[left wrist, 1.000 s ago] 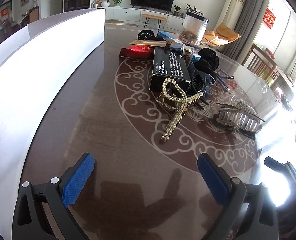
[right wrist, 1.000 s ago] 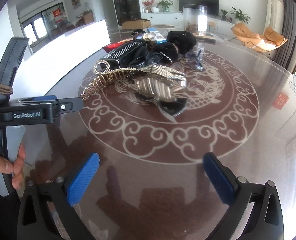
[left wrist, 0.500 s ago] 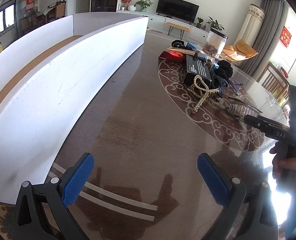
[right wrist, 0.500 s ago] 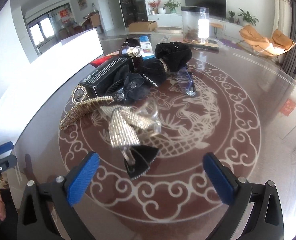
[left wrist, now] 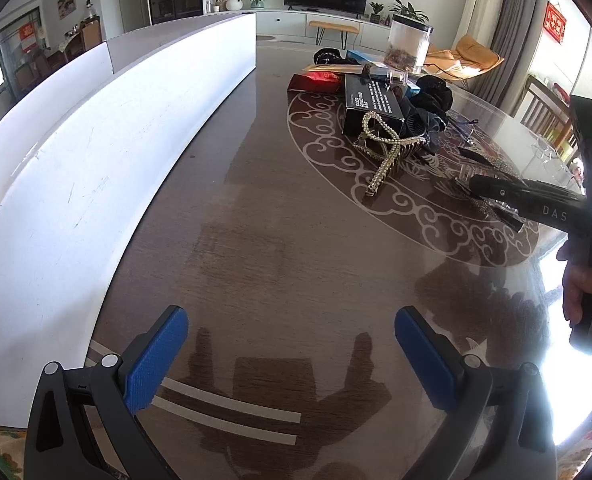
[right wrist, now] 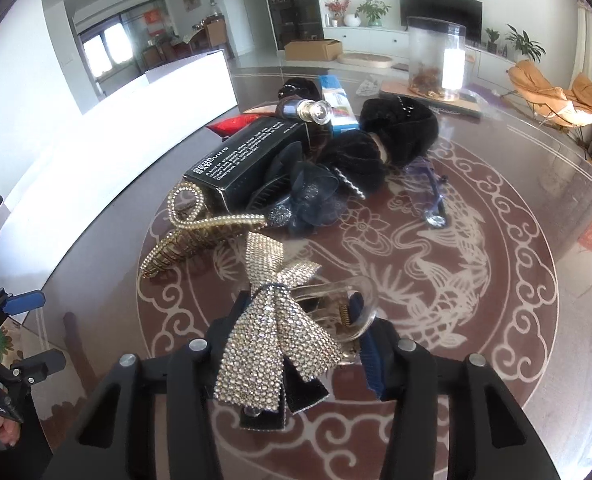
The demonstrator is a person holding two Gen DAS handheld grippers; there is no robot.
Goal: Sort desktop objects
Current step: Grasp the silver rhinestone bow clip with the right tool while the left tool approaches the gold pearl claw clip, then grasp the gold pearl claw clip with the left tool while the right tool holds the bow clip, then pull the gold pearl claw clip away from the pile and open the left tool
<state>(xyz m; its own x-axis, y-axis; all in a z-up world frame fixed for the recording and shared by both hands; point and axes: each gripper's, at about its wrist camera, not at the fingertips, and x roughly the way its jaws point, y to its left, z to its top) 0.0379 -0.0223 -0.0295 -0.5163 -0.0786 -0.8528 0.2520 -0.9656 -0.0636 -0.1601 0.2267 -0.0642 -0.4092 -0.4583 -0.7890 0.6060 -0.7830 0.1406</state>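
The right hand-held gripper [right wrist: 302,334] has just been closing, and now its two blue pads squeeze one sparkly bow hair clip [right wrist: 274,344]. The clip has a clear plastic claw and lies on the round swirl pattern of the brown bench [right wrist: 496,380], right at the near end of the pile of things.

The left hand-held gripper [left wrist: 292,356] is spread wide with nothing between its two blue pads [left wrist: 156,356]. It hangs over a bare part of the bench, next to one long white box [left wrist: 96,152].

Farther back in the pile there is one gold beaded hair clip [right wrist: 184,228], one black box with white words [right wrist: 248,160], one dark blue net bow [right wrist: 308,196], one red packet [left wrist: 316,80], one small blue box [right wrist: 338,104] and one clear jar [right wrist: 436,56]. There are also black fluffy hair bands [right wrist: 376,140], but I cannot tell how many.
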